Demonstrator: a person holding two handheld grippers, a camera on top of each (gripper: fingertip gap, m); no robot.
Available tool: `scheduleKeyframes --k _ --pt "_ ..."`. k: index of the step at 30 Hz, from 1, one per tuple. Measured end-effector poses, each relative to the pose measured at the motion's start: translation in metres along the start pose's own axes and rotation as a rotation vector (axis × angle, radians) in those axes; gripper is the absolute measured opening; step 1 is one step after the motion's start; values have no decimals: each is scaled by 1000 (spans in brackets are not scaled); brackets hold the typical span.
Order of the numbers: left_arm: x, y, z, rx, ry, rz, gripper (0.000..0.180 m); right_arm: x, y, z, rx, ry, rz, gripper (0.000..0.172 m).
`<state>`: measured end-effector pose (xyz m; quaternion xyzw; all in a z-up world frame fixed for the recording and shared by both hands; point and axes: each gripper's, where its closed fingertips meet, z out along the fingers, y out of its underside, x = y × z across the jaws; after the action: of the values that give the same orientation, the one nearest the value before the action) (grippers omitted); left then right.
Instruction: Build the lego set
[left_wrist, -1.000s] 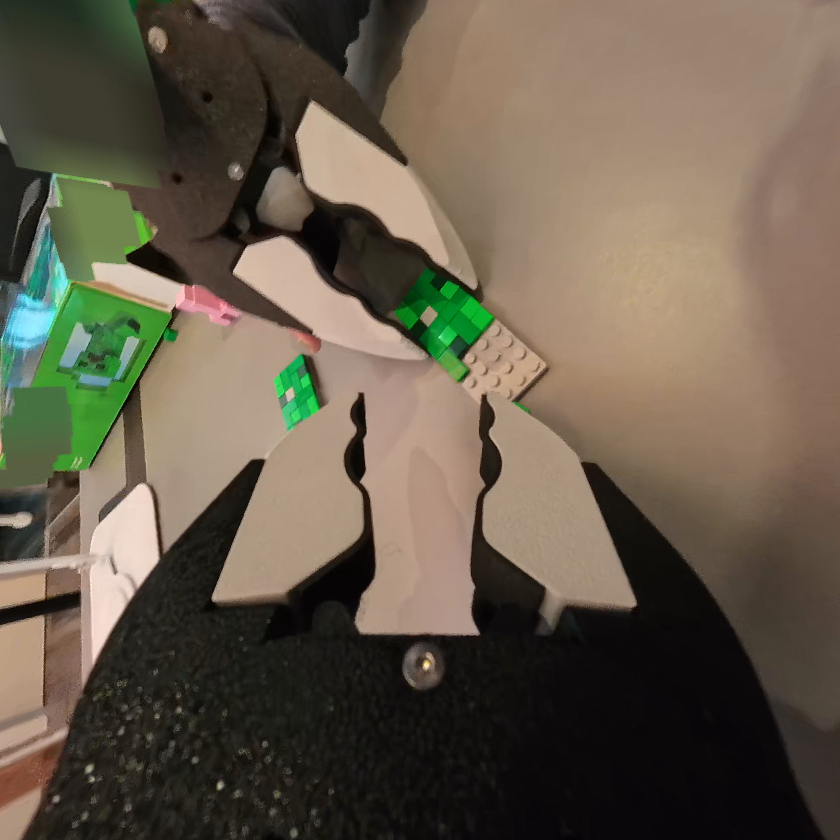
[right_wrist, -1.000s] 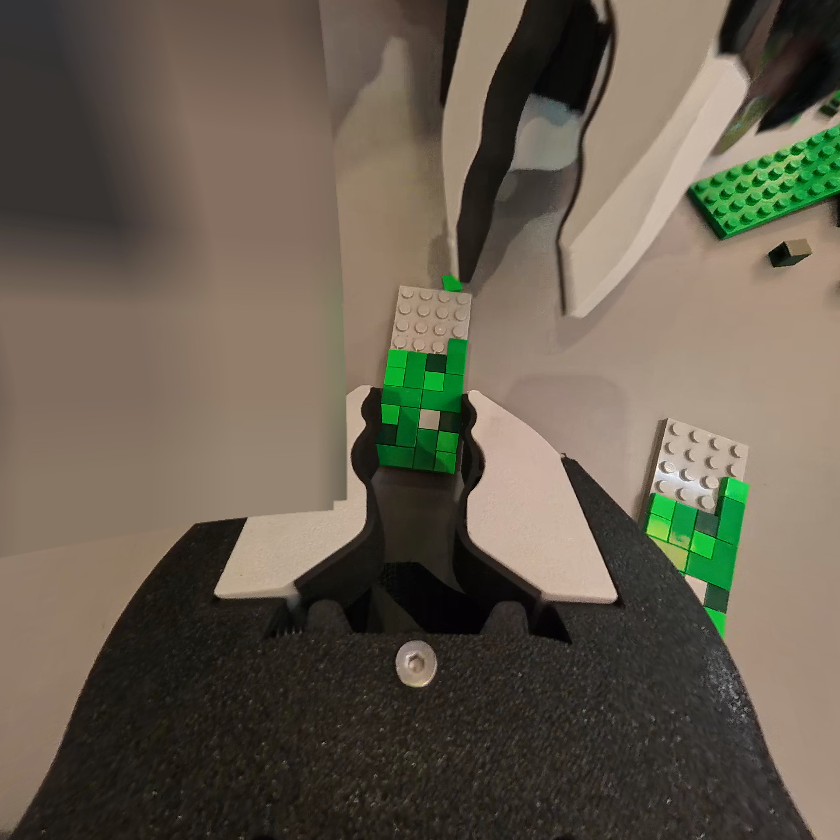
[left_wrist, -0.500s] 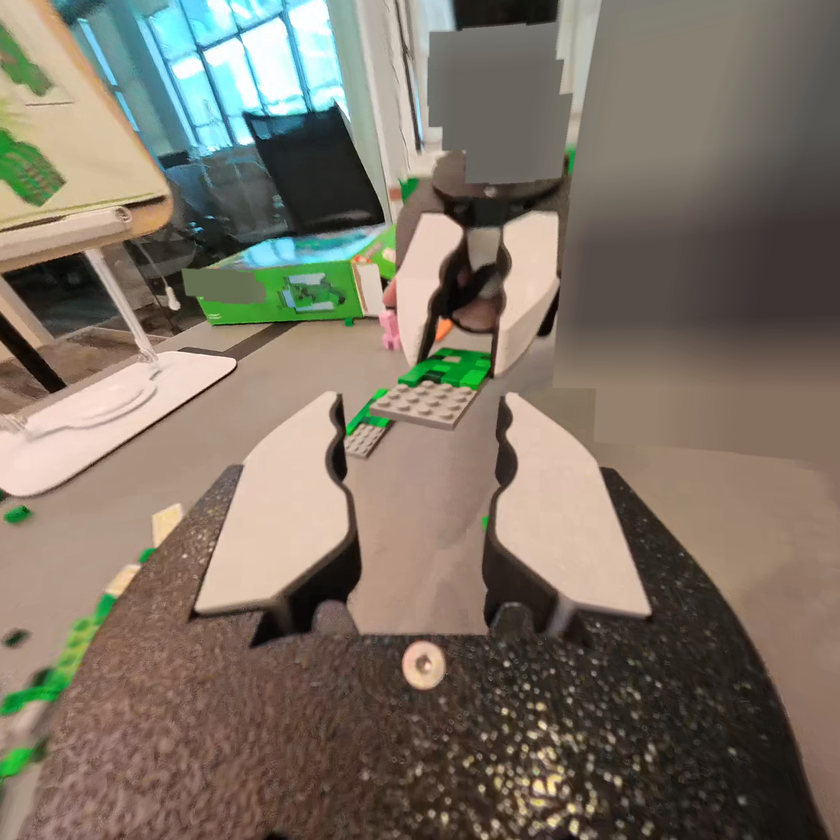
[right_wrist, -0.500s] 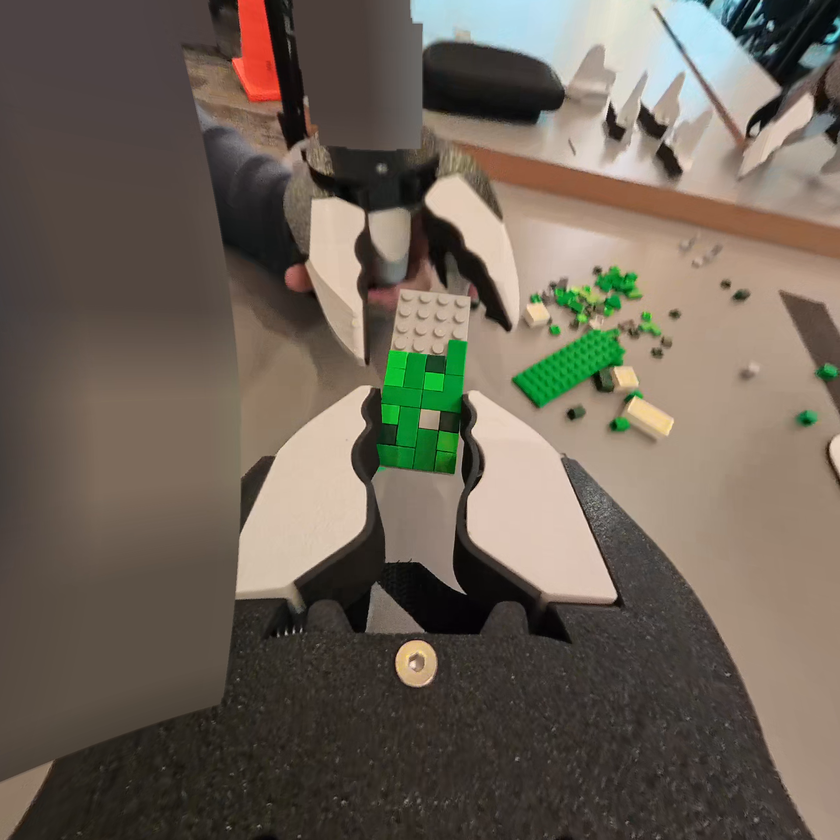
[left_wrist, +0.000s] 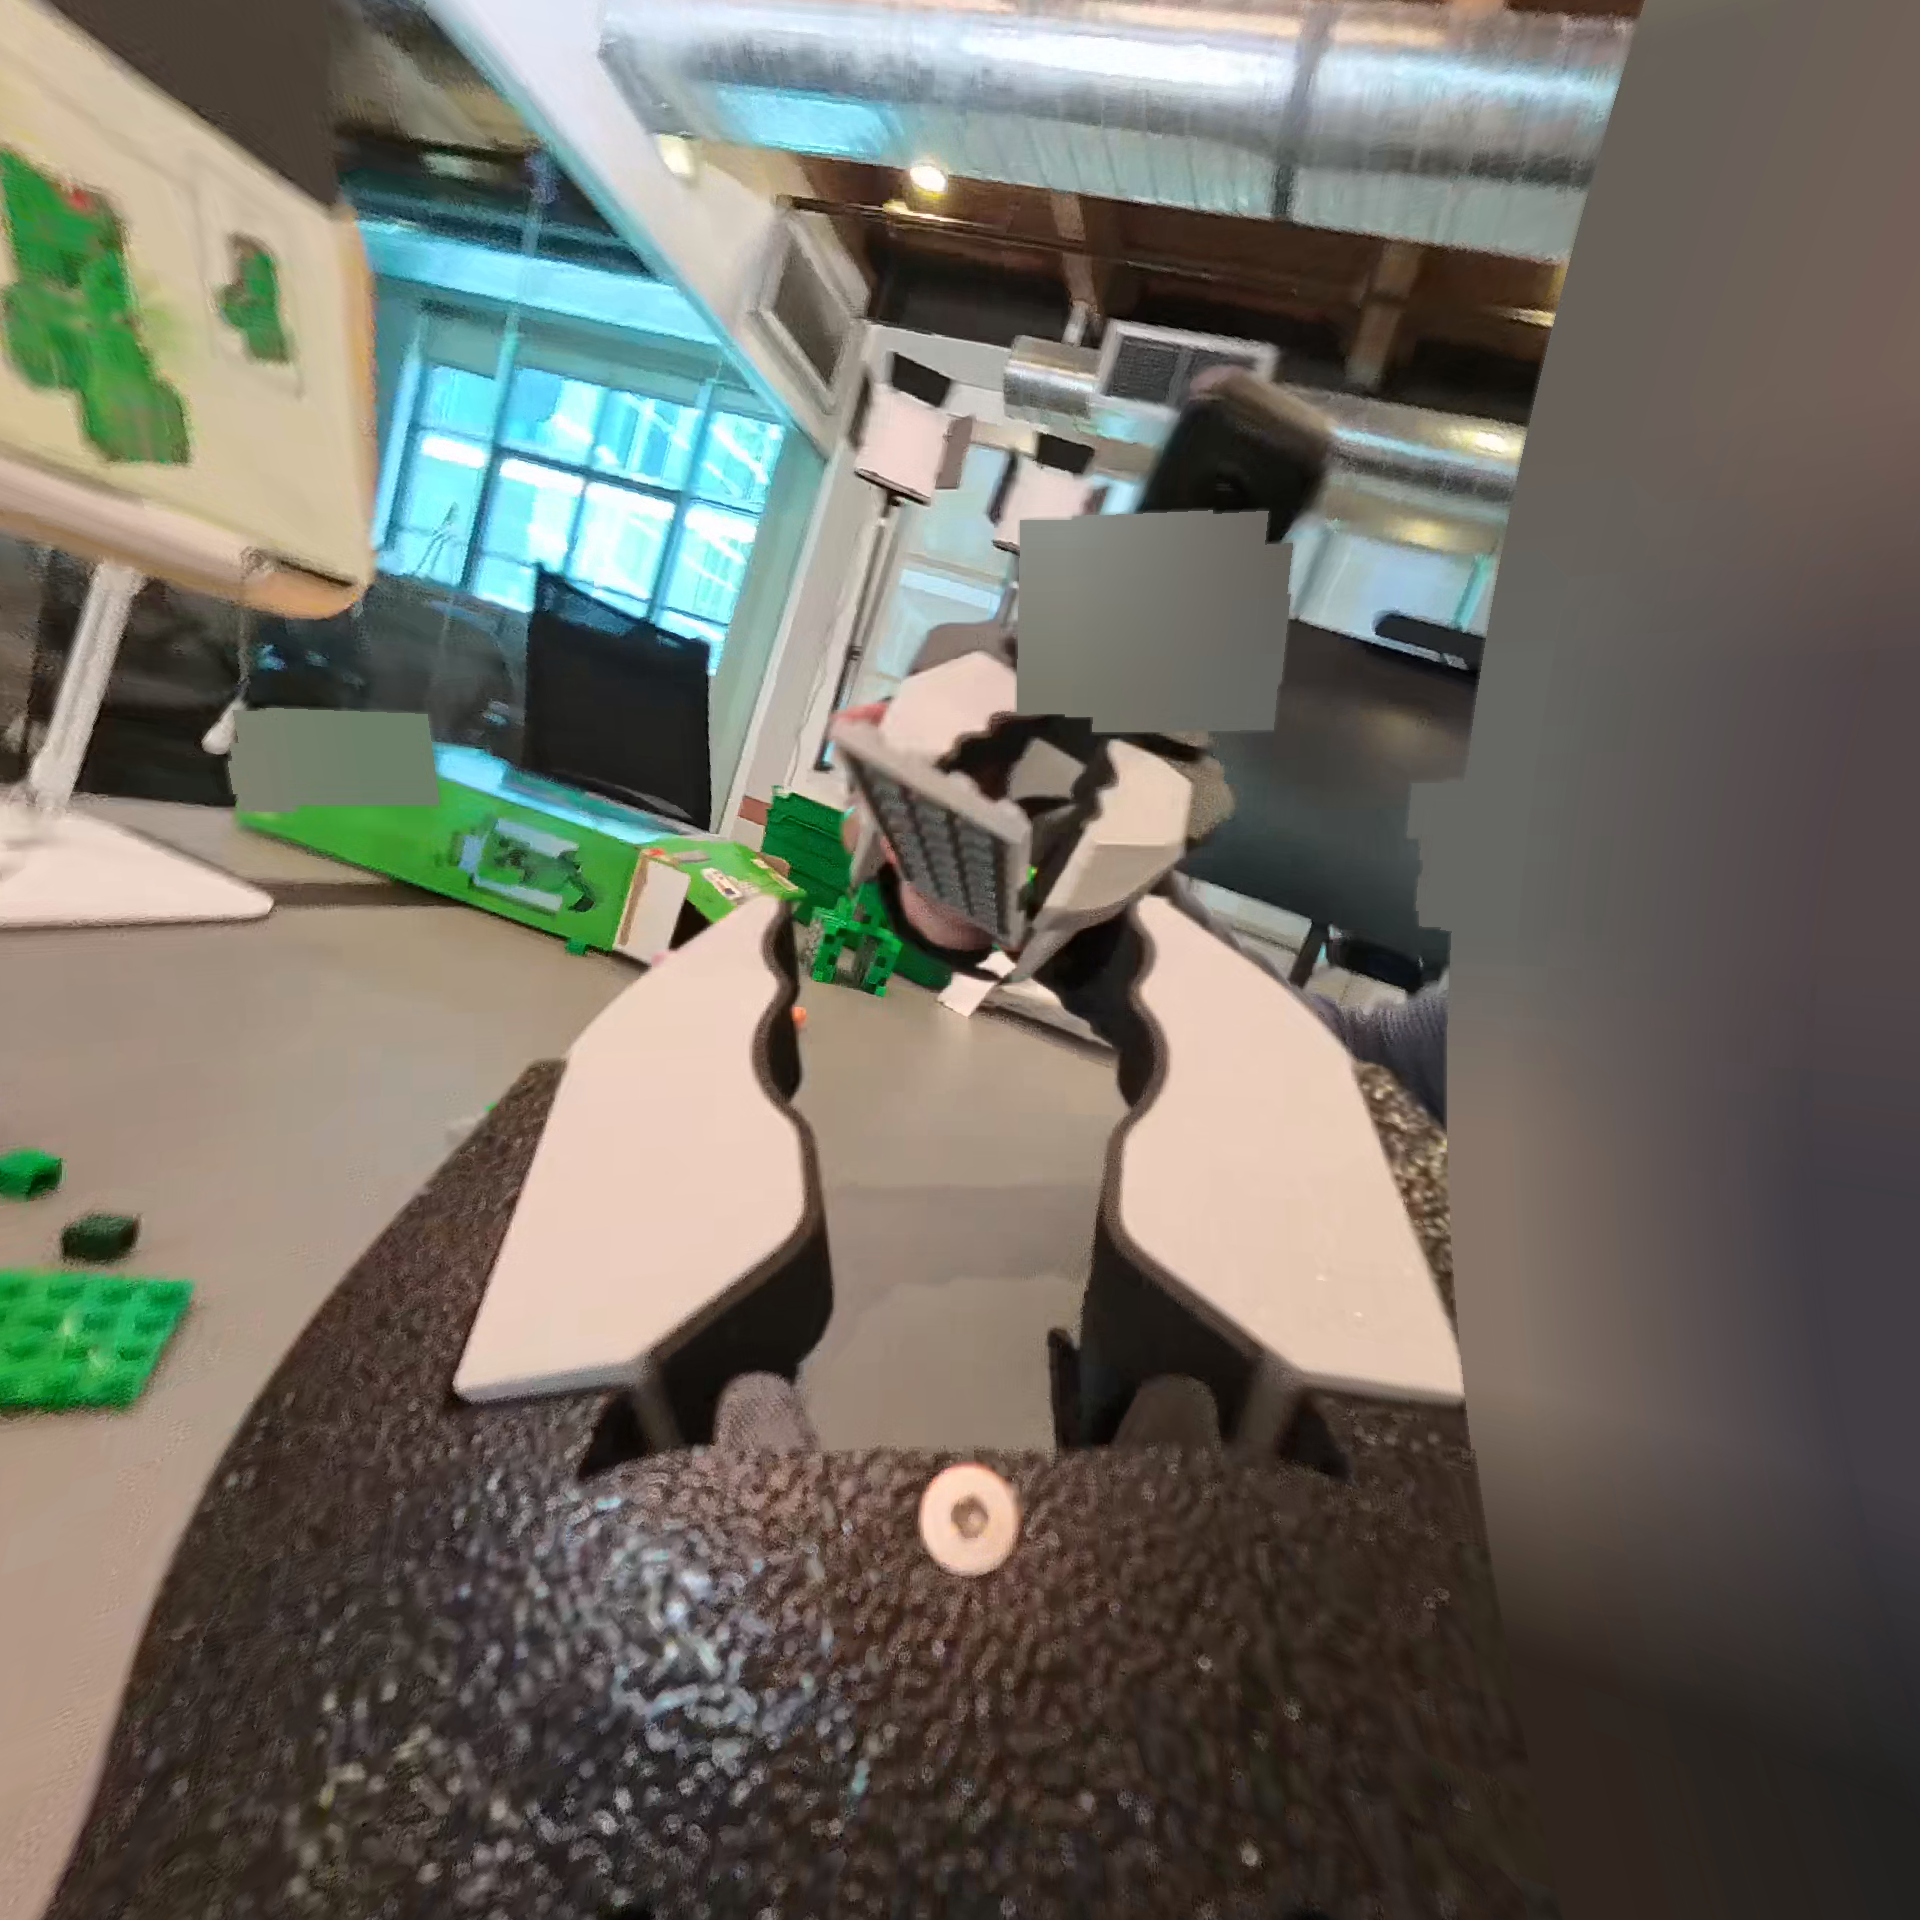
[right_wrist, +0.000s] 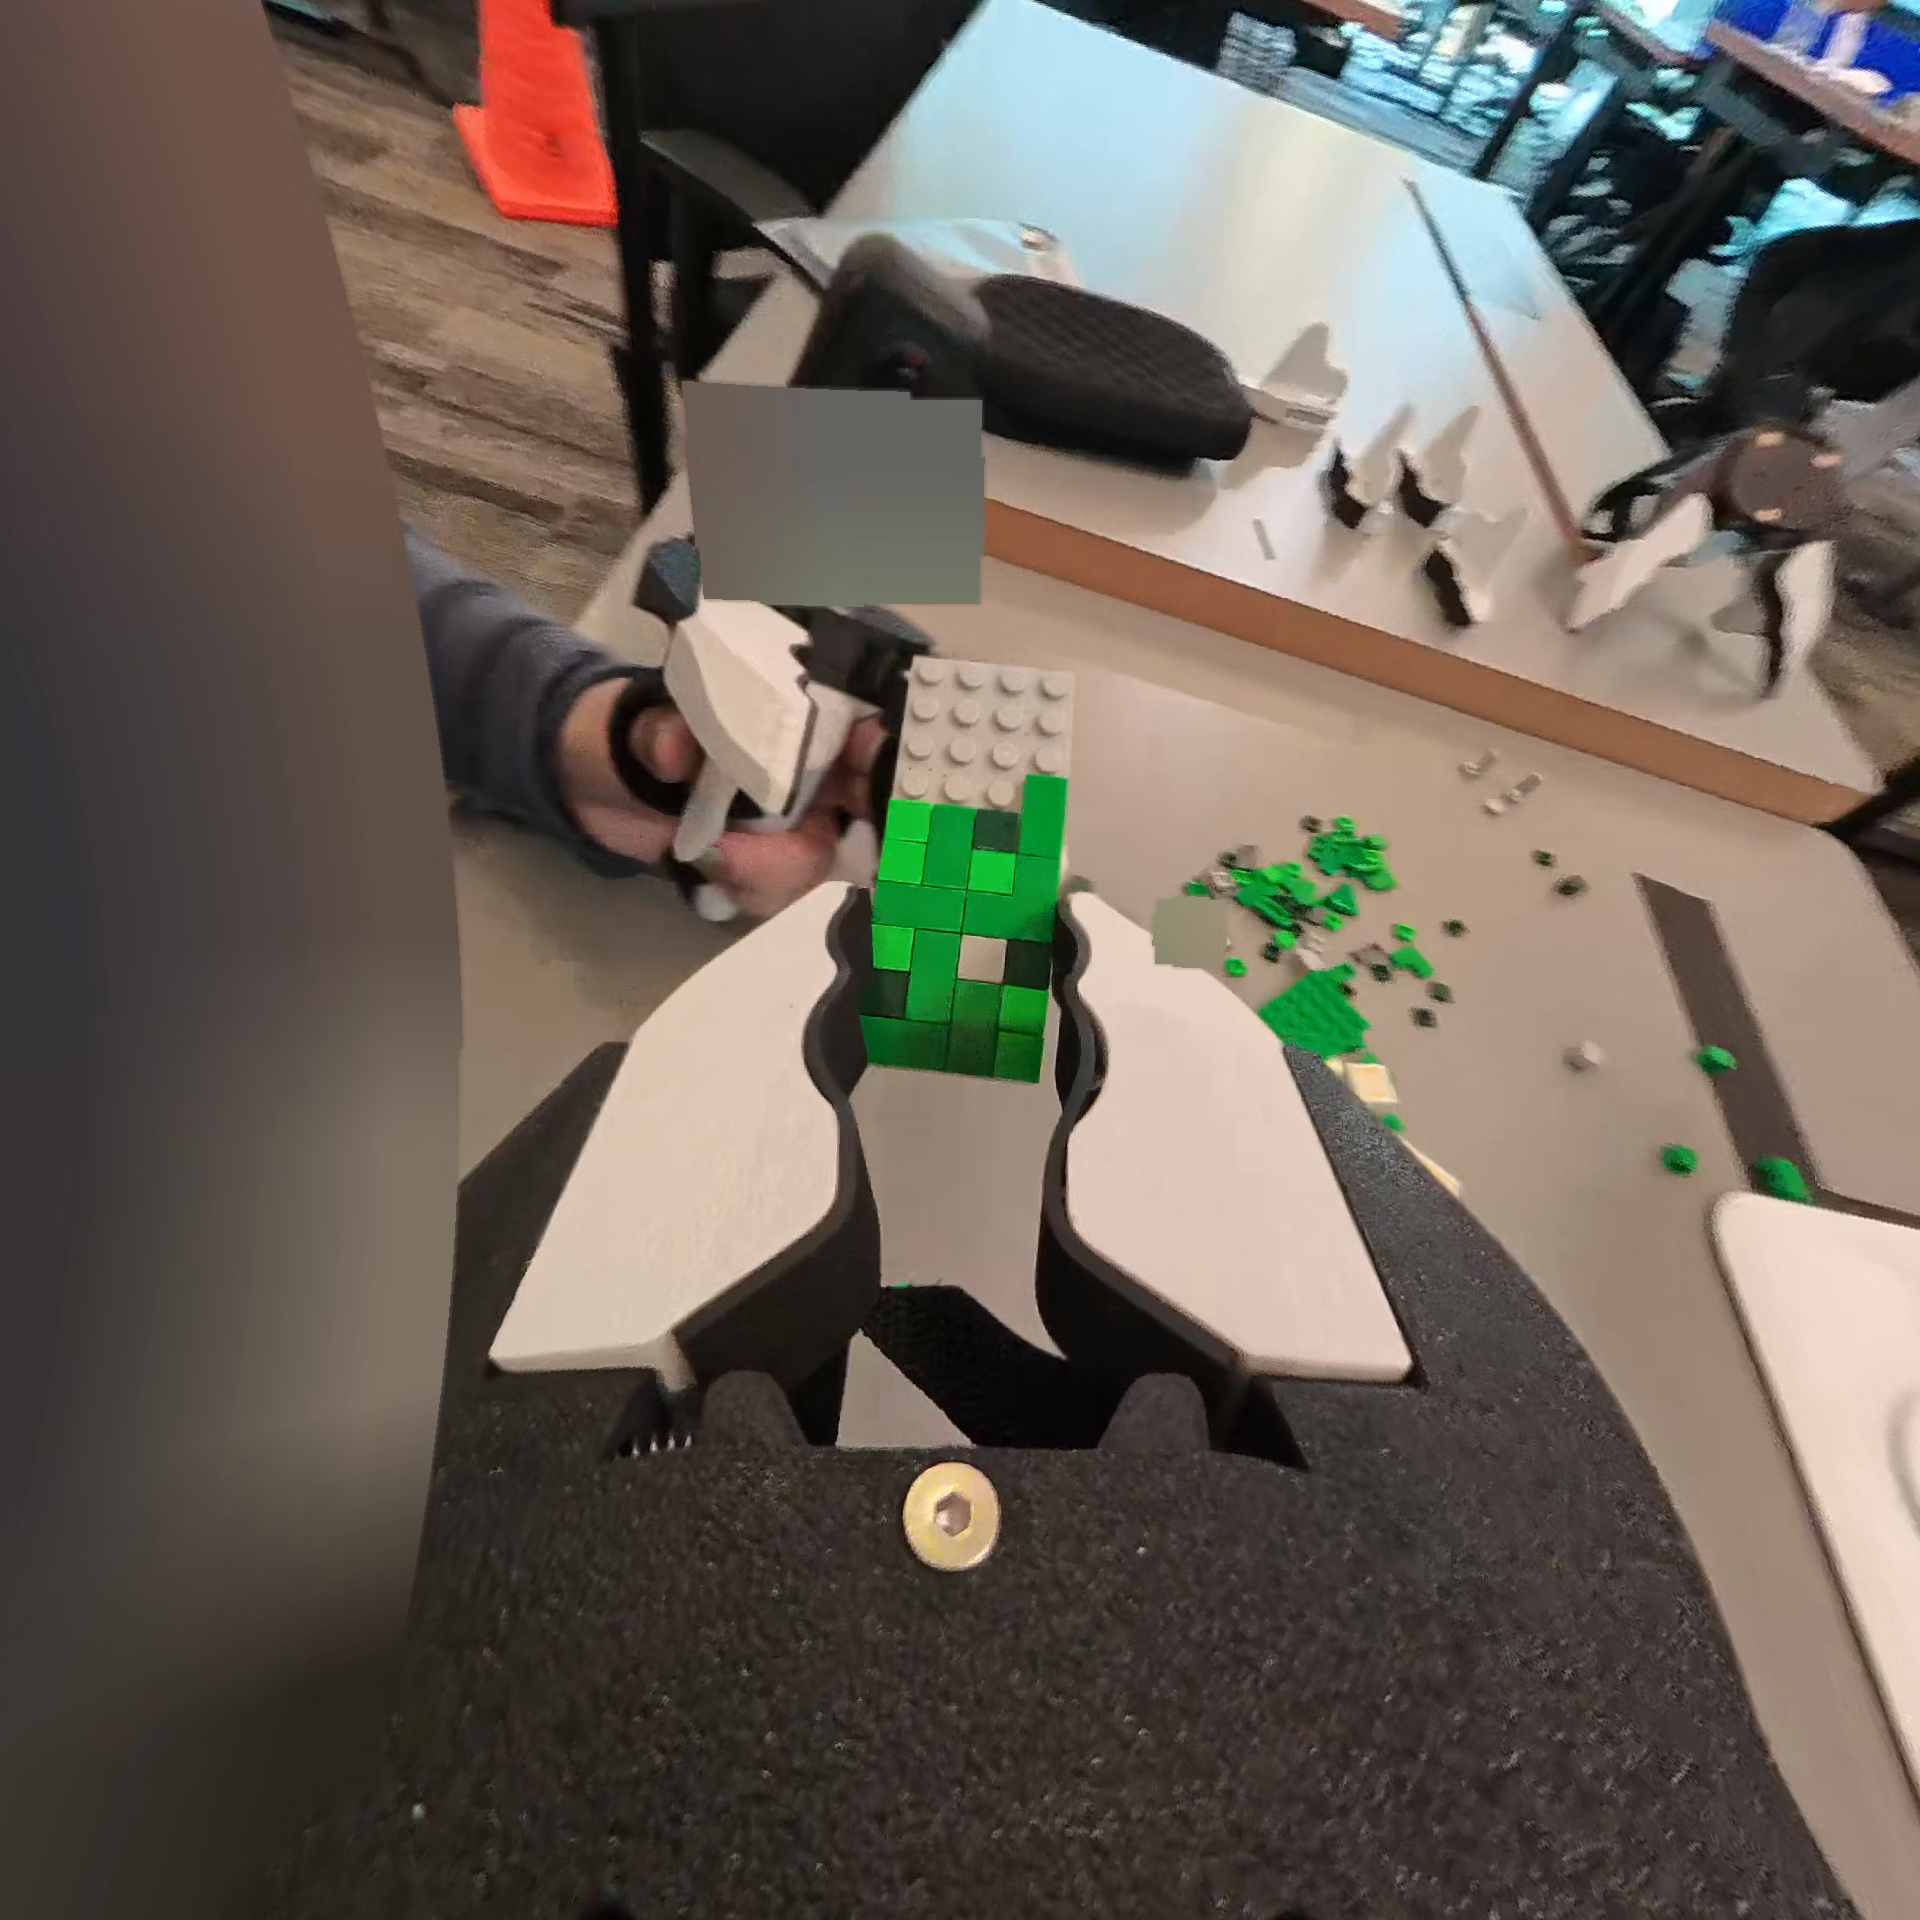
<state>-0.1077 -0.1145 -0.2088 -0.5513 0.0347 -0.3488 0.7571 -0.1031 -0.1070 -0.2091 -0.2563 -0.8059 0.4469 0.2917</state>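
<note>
My right gripper (right_wrist: 956, 914) is shut on a grey studded plate (right_wrist: 982, 748) whose near half is covered with green tiles (right_wrist: 961, 935). Both pads press on the plate's long edges and hold it in the air above the grey table (right_wrist: 1195, 727). In the left wrist view the plate's grey underside (left_wrist: 940, 842) shows, tilted, in the right gripper's fingers (left_wrist: 1117, 842). My left gripper (left_wrist: 961, 935) is open and empty, a little short of that plate. It also shows in the right wrist view (right_wrist: 743, 717), in a person's hand, left of the plate.
A green box (left_wrist: 499, 842) and a small green brick figure (left_wrist: 857, 951) lie behind. A green plate (left_wrist: 83, 1340) and loose bricks lie at the left. Scattered green pieces (right_wrist: 1309, 894) lie to the right. A white stand base (right_wrist: 1849, 1403) sits at the right edge.
Both grippers have tilted up from looking down at the table. The right one has lifted the tiled plate off the table, still gripped. The left gripper's jaws opened wider and it stays empty.
</note>
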Motion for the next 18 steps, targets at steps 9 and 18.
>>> scheduleKeyframes --k 9,18 --pt "-25 -9 -22 197 -202 -421 31 -4 12 9 -204 230 -168 33" --pt "-38 16 -26 -22 -265 -500 4 -3 36 6 -226 250 -231 25"
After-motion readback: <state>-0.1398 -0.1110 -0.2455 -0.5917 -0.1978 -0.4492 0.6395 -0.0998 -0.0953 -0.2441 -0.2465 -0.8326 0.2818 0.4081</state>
